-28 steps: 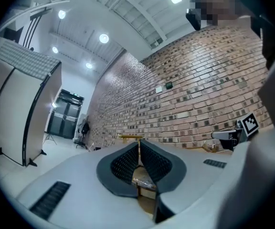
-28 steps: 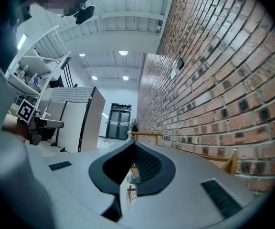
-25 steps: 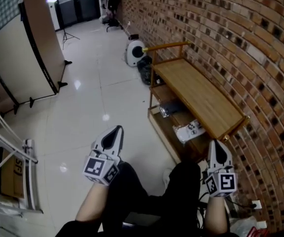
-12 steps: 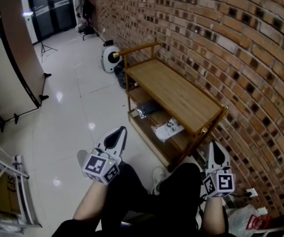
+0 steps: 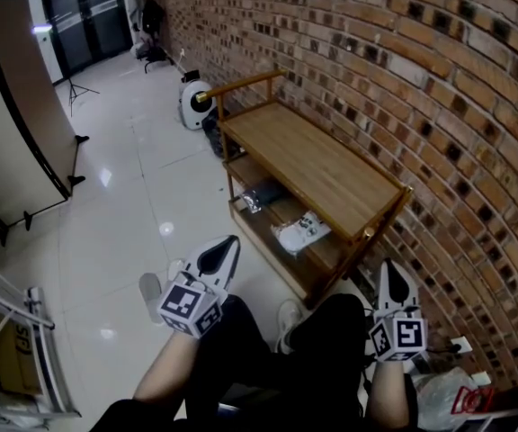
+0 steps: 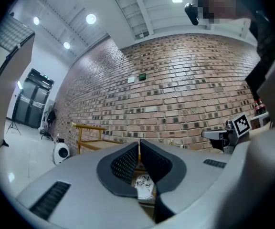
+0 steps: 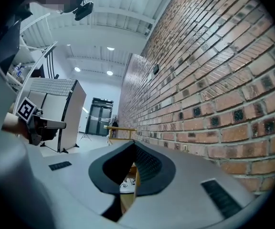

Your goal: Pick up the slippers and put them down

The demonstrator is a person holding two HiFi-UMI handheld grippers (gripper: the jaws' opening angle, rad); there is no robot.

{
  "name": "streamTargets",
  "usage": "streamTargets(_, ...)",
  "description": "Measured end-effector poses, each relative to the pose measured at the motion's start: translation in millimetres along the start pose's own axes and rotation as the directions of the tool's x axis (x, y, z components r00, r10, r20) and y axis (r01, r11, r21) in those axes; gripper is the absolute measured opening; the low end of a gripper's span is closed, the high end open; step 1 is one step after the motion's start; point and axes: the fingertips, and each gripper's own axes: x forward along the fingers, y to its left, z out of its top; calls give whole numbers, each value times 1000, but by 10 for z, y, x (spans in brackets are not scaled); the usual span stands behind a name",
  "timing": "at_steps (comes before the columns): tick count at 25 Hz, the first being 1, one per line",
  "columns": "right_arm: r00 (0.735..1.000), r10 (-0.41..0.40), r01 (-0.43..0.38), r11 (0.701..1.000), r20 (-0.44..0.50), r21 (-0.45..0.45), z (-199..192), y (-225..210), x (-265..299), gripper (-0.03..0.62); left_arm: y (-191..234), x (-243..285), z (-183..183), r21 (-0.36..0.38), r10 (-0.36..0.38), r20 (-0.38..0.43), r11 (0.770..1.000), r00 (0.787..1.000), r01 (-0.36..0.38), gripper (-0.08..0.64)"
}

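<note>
Wooden bench (image 5: 326, 169), smooth plank top, against a rough brick wall (image 5: 439, 70); glossy white floor (image 5: 124, 214). White printed slippers (image 5: 300, 232) on the shelf under its top. Left tongs (image 5: 230, 241), right tongs (image 5: 391, 266): closed, empty, apart from slippers.

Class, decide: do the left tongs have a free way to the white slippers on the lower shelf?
Probably yes: the white slippers lie on the open-fronted shelf; nothing stands before the shut left tongs.

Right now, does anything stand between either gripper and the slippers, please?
Left gripper: nothing visible, only open floor. Right gripper: the wooden corner post seems to stand in its line to the slippers.
</note>
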Motion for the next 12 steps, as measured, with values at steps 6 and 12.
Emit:
streamTargets(6,1000,13,-13,1000,-14,3,-69,44,50,9,71,-35,-161,-15,18,-25,1000,1000,-18,17)
streamTargets(12,1000,4,-4,1000,-25,9,-116,35,68,9,104,-7,-244,-19,15,-37,1000,999,-15,17)
